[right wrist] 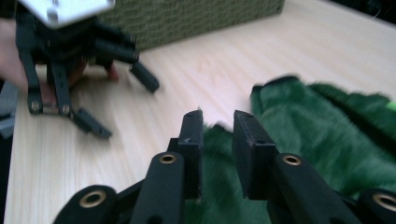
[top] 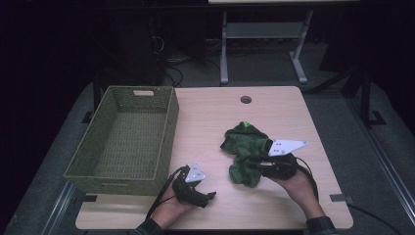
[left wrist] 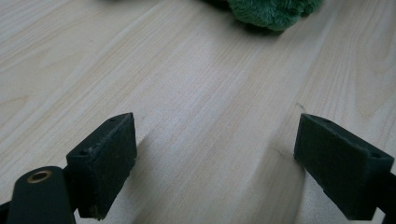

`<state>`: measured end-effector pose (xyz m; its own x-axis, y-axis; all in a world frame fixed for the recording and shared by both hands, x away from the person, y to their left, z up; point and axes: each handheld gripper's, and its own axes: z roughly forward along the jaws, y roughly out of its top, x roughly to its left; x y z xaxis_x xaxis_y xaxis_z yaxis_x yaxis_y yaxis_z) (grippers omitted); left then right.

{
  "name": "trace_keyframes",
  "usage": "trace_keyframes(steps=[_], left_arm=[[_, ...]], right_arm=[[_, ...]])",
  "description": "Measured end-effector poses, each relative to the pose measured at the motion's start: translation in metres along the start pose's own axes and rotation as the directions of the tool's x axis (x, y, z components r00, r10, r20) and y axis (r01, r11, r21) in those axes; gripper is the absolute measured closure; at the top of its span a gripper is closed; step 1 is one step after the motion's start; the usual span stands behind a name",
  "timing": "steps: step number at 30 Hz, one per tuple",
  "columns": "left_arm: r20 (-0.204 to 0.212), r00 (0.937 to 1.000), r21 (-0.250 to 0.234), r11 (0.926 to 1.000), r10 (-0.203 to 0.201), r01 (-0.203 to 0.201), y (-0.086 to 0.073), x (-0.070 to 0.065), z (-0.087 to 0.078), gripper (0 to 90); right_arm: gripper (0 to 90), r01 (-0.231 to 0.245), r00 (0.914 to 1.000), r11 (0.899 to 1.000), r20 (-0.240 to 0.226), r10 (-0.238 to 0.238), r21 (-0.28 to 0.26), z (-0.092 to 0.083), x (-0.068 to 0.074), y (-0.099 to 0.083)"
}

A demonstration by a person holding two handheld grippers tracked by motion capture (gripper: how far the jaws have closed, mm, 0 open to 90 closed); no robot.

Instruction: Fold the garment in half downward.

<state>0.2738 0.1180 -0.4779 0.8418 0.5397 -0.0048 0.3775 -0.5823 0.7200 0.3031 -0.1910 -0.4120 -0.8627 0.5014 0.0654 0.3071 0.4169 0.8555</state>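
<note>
Green cloth (top: 244, 152): crumpled at table (top: 215, 112) centre, ready for gathering.
Right gripper (right wrist: 218, 140): at cloth's 4 o'clock, jaws narrowly apart; probably nothing pinched.
Left gripper (left wrist: 215, 163): jaws wide, idle at cloth's 8 o'clock.
Basket (top: 122, 171): 9 o'clock, likely destination.

One green plush cloth (top: 244, 147), one woven basket (top: 122, 142), two grippers (top: 195, 188) (top: 254, 161), one table (top: 274, 107).

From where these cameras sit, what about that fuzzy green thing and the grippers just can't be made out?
- Green plush cloth, high view: dim and small; what kind of item it is cannot be told.
- The cloth's near part, right gripper view: covered by the right gripper; whether its narrowly parted jaws pinch any fabric is unclear.
- The cloth in the left gripper view: cut off by the top edge.
- Basket, high view: its near inside wall is hidden by its own rim.
</note>
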Motion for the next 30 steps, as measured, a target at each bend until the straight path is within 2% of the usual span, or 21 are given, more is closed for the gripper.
trace_keyframes(steps=[2, 3, 4, 7, 9, 15, 20, 24, 30], left_arm=[[-0.003, 1.0000, 0.000, 1.0000, 0.007, -0.007, 0.000, 0.000, 0.000, 12.4], [-0.001, 1.0000, 0.000, 1.0000, 0.001, -0.001, 0.000, 0.000, 0.000, 12.4], [-0.001, 1.0000, 0.000, 1.0000, 0.002, -0.002, 0.000, 0.000, 0.000, 12.5], [0.000, 1.0000, 0.000, 1.0000, 0.002, -0.002, 0.000, 0.000, 0.000, 12.5], [0.000, 1.0000, 0.002, 1.0000, 0.005, -0.005, 0.000, 0.000, 0.000, 12.5], [0.001, 1.0000, 0.002, 1.0000, 0.001, -0.001, 0.000, 0.000, 0.000, 12.5], [0.001, 1.0000, 0.002, 1.0000, 0.002, -0.002, 0.000, 0.000, 0.000, 12.5], [0.001, 1.0000, 0.003, 1.0000, 0.002, -0.002, 0.000, 0.000, 0.000, 12.5], [-0.002, 1.0000, 0.005, 1.0000, 0.001, -0.001, 0.001, 0.000, 0.001, 12.3]], right_arm=[[79.8, -0.009, 0.9997, 1.000, 0.021, 0.009, 0.004, -0.002, -0.003, 0.002], [83.6, -0.022, 0.9986, 1.000, 0.049, 0.022, 0.007, -0.002, -0.006, 0.002], [86.9, -0.046, 0.9975, 0.999, 0.055, 0.045, 0.011, -0.002, -0.010, 0.002], [89.8, -0.100, 0.9935, 0.993, 0.060, 0.096, 0.056, 0.005, -0.019, -0.003], [89.9, -0.112, 0.9931, 0.990, 0.043, 0.109, 0.083, 0.015, -0.021, -0.007], [89.8, -0.110, 0.9935, 0.982, -0.013, 0.113, 0.153, 0.039, -0.018, -0.011], [90.0, -0.111, 0.9925, 0.970, -0.027, 0.120, 0.218, 0.054, -0.016, -0.017], [90.0, -0.134, 0.9892, 0.957, -0.024, 0.145, 0.256, 0.058, -0.017, -0.020], [89.9, -0.126, 0.9908, 0.961, -0.016, 0.134, 0.246, 0.057, -0.015, -0.020]])
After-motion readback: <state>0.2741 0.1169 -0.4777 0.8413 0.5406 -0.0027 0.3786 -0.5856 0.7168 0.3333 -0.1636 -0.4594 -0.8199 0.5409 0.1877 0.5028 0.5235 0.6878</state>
